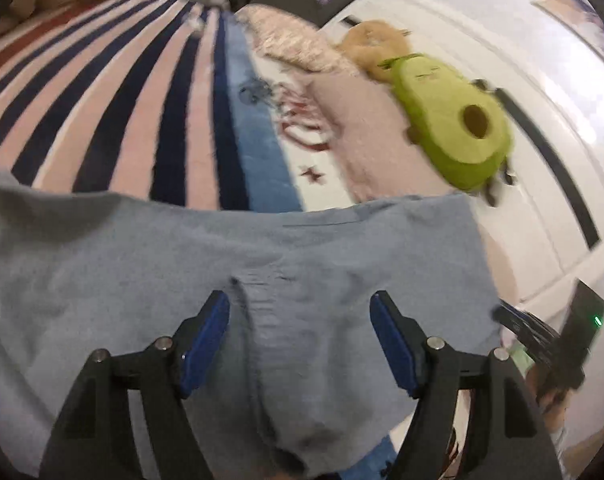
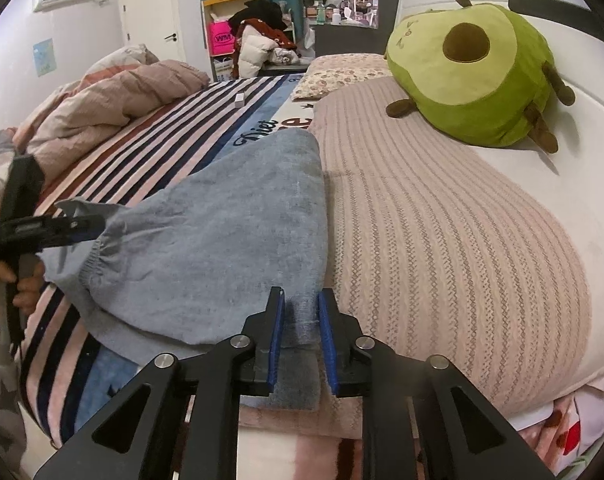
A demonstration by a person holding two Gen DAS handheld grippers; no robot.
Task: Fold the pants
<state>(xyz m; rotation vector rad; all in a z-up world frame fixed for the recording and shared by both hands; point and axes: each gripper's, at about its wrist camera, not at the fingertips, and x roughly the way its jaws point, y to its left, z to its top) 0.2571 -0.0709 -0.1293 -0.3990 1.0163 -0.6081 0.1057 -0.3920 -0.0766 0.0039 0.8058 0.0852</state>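
The gray pants (image 2: 221,240) lie on the striped blanket (image 1: 101,100). The left gripper (image 1: 299,340) has its jaws wide apart, with the stretchy waistband between them. The right gripper (image 2: 299,340) has its jaws pinching a corner of the pants. A green avocado toy (image 2: 478,76) sits far ahead of them.

left wrist cam up close above the grey pants (image 1: 229,280), tilted down toward the striped bed (image 1: 101,112), right wrist cam low at the bed edge, facing along it, both catch the avocado plush (image 2: 474,72)
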